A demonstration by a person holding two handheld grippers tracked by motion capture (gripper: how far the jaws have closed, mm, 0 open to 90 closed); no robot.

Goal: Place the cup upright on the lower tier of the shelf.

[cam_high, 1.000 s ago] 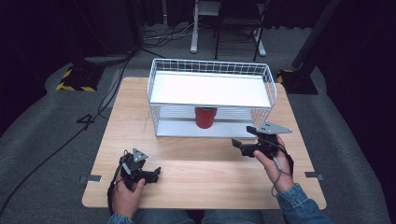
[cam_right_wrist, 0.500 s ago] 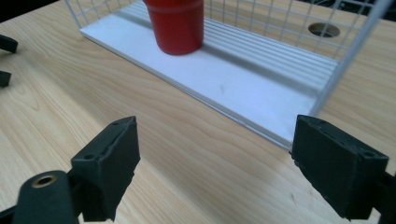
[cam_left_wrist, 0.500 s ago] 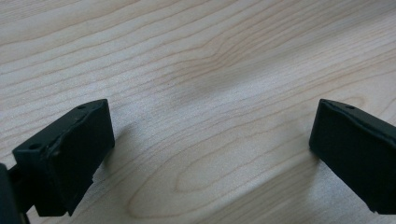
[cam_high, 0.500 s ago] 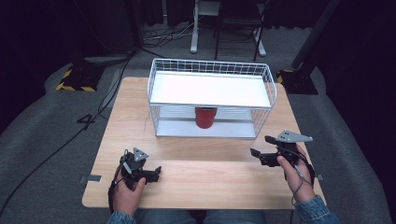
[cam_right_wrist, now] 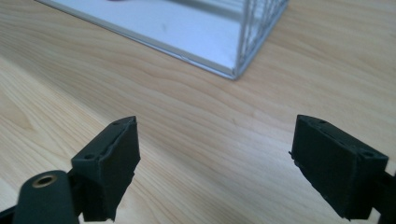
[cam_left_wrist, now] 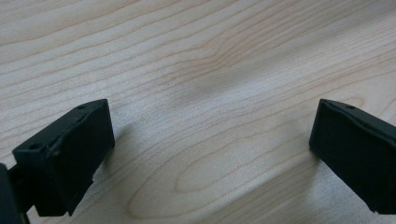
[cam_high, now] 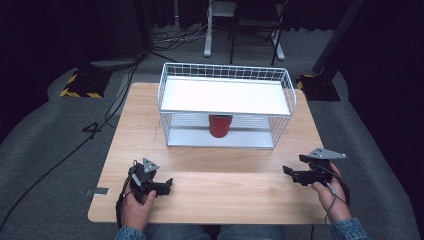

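Both grippers — left, right — rest wide open, holding nothing. The cup sits under the rack's shelf — a careless reach could snag wire.

your left hand-held gripper is all black, with a grey three-cornered plate on top and a black cable looping by your wrist. your right hand-held gripper is black too, with a larger grey plate and a thin cable across your hand. jaws are blocky black pads, each with small screw holes along the edge; a brass-ringed hole sits by the right unit's left jaw. your cuffs are blue denim.
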